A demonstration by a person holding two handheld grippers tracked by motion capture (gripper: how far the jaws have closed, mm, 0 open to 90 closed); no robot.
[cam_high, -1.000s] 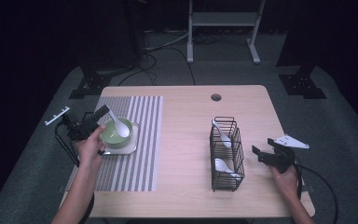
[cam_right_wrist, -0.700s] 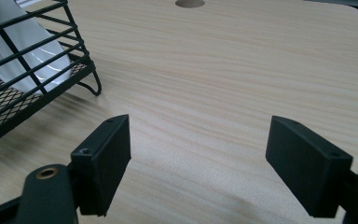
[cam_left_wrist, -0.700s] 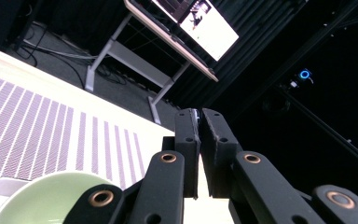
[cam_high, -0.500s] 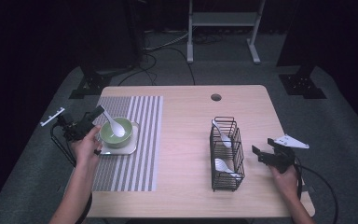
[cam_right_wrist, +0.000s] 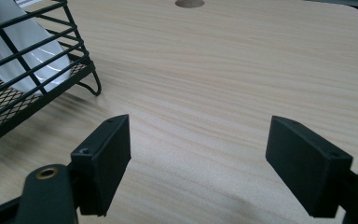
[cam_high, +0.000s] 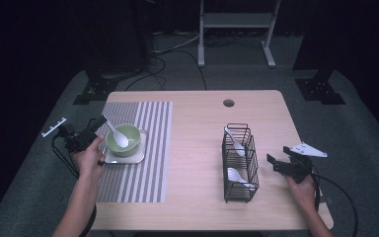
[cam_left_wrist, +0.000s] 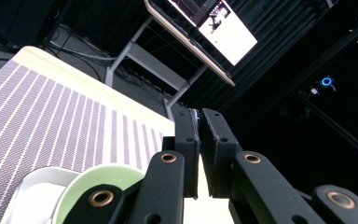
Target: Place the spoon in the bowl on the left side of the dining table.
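On the wooden table [cam_high: 197, 148], the left gripper [cam_high: 97, 124] is clamped on the handle of a white spoon [cam_high: 117, 136] whose scoop rests in the green bowl [cam_high: 128, 143] just beside its jaws. The right gripper [cam_high: 272, 162] rests with jaws wide and bare, near the wire rack [cam_high: 239, 165]

Table: [cam_high: 197, 118] pale wood top with rounded corners and a round hole [cam_high: 228, 103] near the far edge.
Mat: [cam_high: 148, 168] grey-and-white striped, flat on the table's left part.
Rack: [cam_high: 240, 165] black wire, stands on the bare wood right of centre, well apart from the mat.
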